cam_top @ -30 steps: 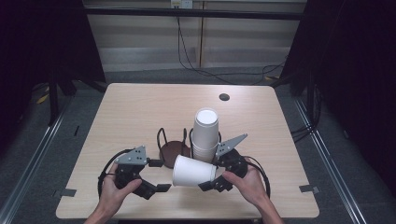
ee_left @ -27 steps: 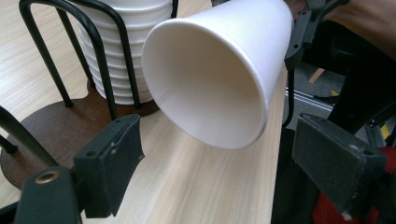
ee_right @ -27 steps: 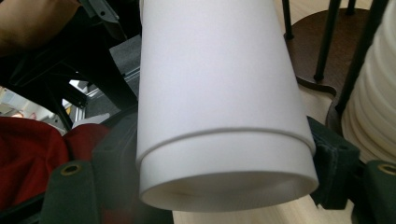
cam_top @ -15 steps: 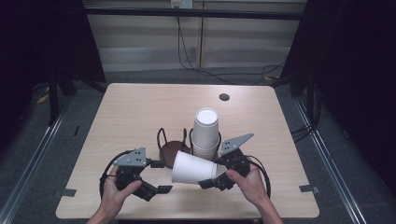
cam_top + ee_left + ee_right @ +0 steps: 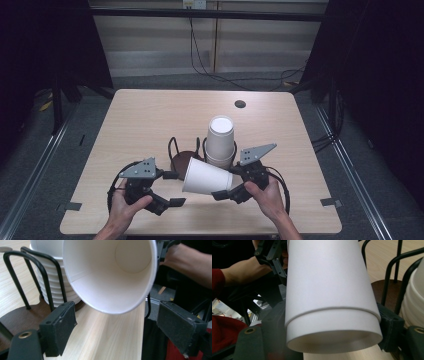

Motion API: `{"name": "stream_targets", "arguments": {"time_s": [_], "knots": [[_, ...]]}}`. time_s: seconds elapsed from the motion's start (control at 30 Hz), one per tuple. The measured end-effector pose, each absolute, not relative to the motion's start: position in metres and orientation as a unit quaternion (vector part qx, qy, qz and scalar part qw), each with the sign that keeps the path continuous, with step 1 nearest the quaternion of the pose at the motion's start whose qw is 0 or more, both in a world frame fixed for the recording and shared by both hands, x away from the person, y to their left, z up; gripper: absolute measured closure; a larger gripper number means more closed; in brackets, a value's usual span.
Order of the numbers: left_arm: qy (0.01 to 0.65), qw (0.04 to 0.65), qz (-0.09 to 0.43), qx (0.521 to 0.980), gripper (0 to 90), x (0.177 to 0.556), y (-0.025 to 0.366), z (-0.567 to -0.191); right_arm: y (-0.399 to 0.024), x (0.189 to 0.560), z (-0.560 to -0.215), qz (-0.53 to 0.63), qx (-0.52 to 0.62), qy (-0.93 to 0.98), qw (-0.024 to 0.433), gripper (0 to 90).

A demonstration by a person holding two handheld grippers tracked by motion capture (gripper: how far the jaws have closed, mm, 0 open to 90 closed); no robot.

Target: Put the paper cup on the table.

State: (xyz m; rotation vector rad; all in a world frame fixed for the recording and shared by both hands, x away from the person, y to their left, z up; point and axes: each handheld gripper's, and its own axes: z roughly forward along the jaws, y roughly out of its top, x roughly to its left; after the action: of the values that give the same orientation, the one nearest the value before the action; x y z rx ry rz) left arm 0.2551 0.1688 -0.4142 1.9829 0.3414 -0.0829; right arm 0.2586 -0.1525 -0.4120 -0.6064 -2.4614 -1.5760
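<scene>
White paper cup gripped sideways by right claw, beside cup stack; left claw open.

- The counter is a light wood top with rounded corners, standing on a grey floor.
- A dark round wooden base with black wire hoops rests on the counter near its middle, towards the near edge.
- A stack of white paper cups stands upright in the hoops at the right of that base.
- A small dark round spot sits in the counter's surface near the far edge.
</scene>
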Motion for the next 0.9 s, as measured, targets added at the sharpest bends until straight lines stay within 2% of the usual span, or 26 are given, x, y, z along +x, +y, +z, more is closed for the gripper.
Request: {"name": "stream_targets", "arguments": {"time_s": [0.6, 0.67, 0.73, 0.9], "knots": [[0.139, 0.565, -0.030, 0.813, 14.6, 0.256, 0.169, -0.410, -0.142, 0.255, -0.412, -0.528, -0.171, -0.827, 0.090, 24.8], [0.141, 0.562, -0.031, 0.815, 10.2, 0.256, 0.168, -0.411, -0.142, 0.255, -0.412, -0.526, -0.169, -0.829, 0.092, 24.9], [0.151, 0.555, -0.012, 0.818, 0.6, 0.255, 0.164, -0.411, -0.141, 0.255, -0.412, -0.524, -0.166, -0.830, 0.094, 24.9], [0.143, 0.564, -0.009, 0.813, 0.0, 0.254, 0.162, -0.410, -0.139, 0.254, -0.413, -0.523, -0.161, -0.832, 0.097, 25.0]]}}
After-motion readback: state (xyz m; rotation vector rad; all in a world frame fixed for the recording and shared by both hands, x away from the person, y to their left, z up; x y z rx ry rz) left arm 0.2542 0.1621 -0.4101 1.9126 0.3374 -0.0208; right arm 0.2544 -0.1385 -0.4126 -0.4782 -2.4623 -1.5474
